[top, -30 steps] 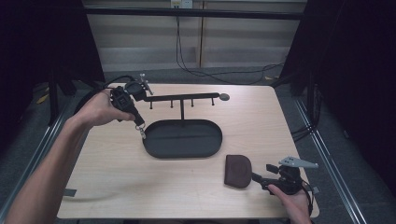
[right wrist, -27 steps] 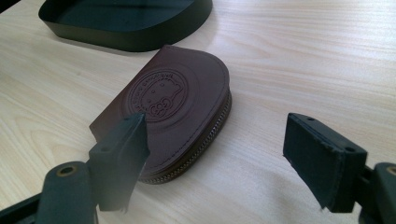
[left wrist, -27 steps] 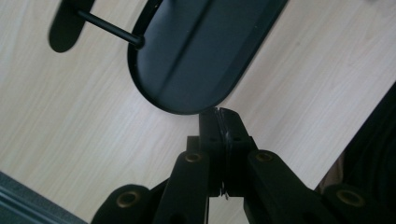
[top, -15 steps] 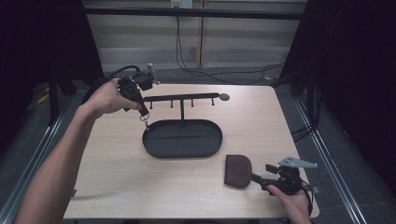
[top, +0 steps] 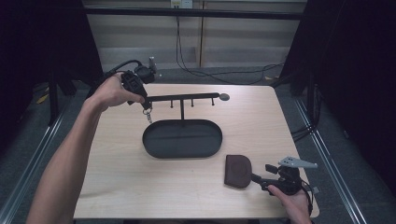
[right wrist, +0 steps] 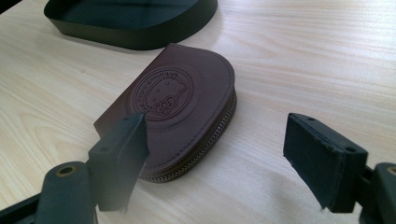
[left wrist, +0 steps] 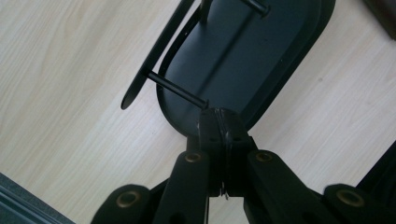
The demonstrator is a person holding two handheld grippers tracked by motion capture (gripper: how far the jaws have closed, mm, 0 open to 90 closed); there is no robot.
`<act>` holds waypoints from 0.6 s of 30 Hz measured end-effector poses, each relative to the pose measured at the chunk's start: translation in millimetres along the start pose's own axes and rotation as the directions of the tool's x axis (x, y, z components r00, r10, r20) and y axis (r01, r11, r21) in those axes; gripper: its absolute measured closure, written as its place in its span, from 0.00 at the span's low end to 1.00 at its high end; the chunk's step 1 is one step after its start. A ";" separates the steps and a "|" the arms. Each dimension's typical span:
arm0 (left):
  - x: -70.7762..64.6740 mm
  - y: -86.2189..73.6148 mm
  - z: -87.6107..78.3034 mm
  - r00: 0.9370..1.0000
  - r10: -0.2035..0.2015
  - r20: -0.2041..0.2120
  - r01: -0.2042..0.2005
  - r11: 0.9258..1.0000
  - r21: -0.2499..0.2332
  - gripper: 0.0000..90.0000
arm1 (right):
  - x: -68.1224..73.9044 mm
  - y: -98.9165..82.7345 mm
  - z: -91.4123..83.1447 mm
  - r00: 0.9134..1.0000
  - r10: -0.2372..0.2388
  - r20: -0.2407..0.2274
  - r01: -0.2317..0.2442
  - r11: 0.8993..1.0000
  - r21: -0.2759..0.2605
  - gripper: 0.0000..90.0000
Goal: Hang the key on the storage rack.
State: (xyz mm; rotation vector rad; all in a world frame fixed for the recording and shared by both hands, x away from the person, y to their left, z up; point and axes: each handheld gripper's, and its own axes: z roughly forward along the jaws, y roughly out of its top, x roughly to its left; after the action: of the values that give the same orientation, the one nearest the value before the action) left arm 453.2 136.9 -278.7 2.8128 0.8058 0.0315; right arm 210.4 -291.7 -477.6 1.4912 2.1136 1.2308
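Observation:
A black stand has an oval tray (top: 154,150) and a horizontal bar (top: 187,97) with short pegs on a post. My left gripper (top: 145,104) is at the bar's left end, shut on a small metal key ring (top: 148,114) that dangles below its tips. In the left gripper view the shut jaws (left wrist: 218,119) sit just under a peg (left wrist: 176,88), over the tray (left wrist: 275,70). A brown leather coin pouch (top: 237,171) lies flat near the front right. My right gripper (top: 259,179) stands open just behind the pouch (right wrist: 182,98), with its pads (right wrist: 122,149) apart and not touching it.
The wooden table (top: 112,163) has bare room at the front left and at the far right. Cables (top: 196,70) run across the floor behind the table. Metal rails (top: 327,154) flank the table's sides.
My left hand has carried the key ring from over the tray's left end back to the left end of the bar. The right gripper and the pouch have stayed put.

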 end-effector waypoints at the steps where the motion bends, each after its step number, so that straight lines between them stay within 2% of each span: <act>1: 0.1 0.6 1.1 1.000 0.000 -0.001 0.000 1.000 0.005 0.99 | -0.2 0.0 0.1 1.000 0.001 -0.001 -0.001 1.000 0.001 0.24; 7: -0.1 5.6 5.1 1.000 -0.006 -0.012 0.006 1.000 -0.017 0.99 | -0.1 0.0 0.1 1.000 0.002 -0.002 -0.002 1.000 0.001 0.24; 11: 3.0 7.6 9.1 1.000 -0.016 -0.024 0.016 1.000 -0.002 0.99 | -0.3 0.0 0.0 1.000 0.001 -0.001 -0.001 1.000 0.001 0.24; 18: 7.3 7.0 7.9 0.998 -0.040 -0.038 0.040 0.999 -0.017 0.99 | -0.1 0.0 0.2 1.000 0.000 -0.004 0.000 1.000 0.002 0.24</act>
State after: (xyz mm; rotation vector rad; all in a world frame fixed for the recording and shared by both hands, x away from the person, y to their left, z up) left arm 463.7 133.4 -285.3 2.7881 0.8663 0.0861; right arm 210.6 -291.7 -477.7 1.4908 2.1174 1.2333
